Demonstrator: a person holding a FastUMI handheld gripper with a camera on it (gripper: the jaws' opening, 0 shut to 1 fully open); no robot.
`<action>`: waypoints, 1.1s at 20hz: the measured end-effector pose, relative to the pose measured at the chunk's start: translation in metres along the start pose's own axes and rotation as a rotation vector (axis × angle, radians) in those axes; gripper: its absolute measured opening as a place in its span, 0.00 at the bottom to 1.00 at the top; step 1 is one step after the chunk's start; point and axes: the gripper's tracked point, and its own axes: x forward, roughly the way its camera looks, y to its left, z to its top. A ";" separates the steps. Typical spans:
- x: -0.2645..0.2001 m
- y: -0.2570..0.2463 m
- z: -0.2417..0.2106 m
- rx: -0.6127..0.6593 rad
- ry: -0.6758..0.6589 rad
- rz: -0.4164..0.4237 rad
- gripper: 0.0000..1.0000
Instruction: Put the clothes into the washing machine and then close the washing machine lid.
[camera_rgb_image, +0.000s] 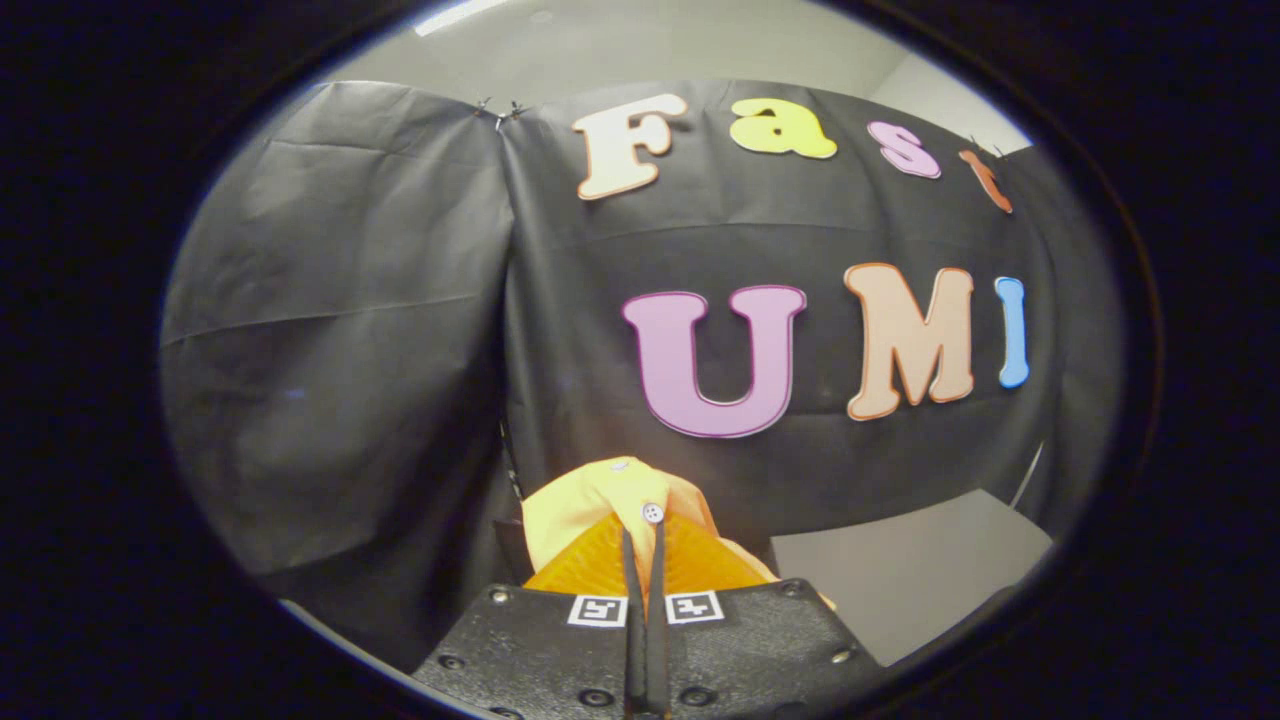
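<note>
Against the black cloth wall, the gripper (644, 545) pinches a yellow garment (585, 505) bunched upward.

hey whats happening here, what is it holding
A person's handheld tool is shut on a yellow garment, with the cloth bunched up between and just ahead of the two fingers and a small white button showing at their tips. The garment is lifted up in front of the booth's black cloth wall. A grey surface lies lower down, beyond the fingers to one side. The clothes are not yet in the washing machine.
</note>
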 end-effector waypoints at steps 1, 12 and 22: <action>0.003 0.007 0.000 0.019 -0.021 -0.001 0.00; 0.038 0.047 -0.069 0.021 -0.051 -0.018 0.00; 0.063 0.046 -0.201 0.062 0.096 -0.026 0.00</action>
